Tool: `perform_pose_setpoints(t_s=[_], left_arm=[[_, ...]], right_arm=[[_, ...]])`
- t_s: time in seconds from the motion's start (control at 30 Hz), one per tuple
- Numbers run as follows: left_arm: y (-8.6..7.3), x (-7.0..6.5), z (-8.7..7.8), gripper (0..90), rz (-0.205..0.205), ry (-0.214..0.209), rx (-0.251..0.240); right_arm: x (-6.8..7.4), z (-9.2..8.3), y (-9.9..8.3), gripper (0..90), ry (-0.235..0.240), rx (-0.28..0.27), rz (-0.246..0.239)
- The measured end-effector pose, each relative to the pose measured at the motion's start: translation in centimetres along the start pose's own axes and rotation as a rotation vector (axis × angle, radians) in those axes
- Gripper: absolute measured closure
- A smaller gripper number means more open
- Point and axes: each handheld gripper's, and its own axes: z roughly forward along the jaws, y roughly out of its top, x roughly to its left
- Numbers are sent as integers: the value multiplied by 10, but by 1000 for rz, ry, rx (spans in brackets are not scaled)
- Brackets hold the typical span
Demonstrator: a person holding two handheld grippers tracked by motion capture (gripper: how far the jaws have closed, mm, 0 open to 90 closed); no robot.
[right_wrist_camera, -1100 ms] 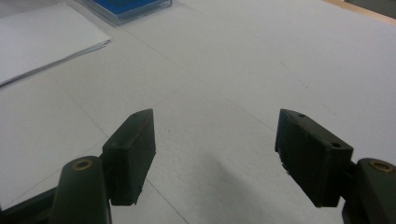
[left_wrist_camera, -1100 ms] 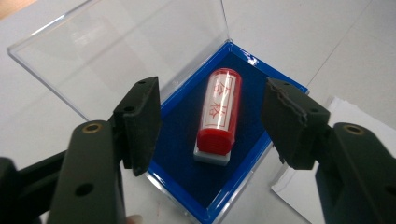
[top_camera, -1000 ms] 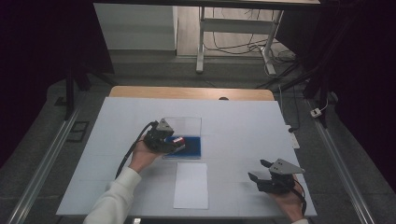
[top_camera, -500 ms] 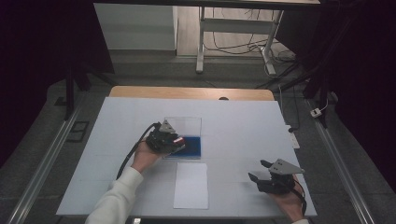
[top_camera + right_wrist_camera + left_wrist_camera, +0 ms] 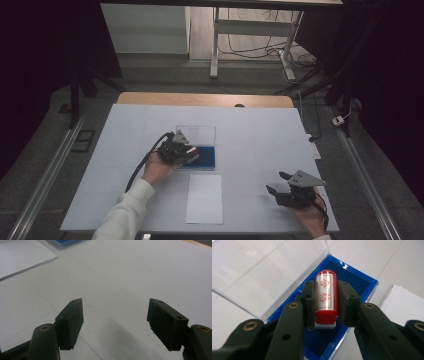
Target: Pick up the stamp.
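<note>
Left gripper [image 5: 325, 306] jaws just closed on red stamp [image 5: 325, 298] lying in blue case [image 5: 359, 283] on desk [image 5: 250, 130]; grip looks set, lift likely next. Right gripper [image 5: 115, 325] open, idle beside paper [image 5: 205, 197].

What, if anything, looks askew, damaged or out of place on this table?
Nothing stands out. The red stamp lies in the open blue case, gripped squarely by the left tool. The paper stack lies straight, and the right tool hangs open over the bare table.
</note>
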Motion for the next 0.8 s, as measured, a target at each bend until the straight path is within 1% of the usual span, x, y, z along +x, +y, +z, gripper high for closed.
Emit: perform_pose_setpoints(t_s=[0.2,0.33,0.43,0.6,0.8], left_arm=[[0,0,0,702,9,0,-4],[0,0,0,702,10,13,-5],[1,-1,-3,703,9,14,-11],[3,1,-11,703,12,9,-20],[6,1,-21,703,5,-2,-40]], right_arm=[[0,0,0,288,0,1,0],[0,0,0,288,0,-5,3],[0,0,0,288,-3,-2,0],[0,0,0,289,-3,-1,-1],[0,0,0,288,-8,2,-3]])
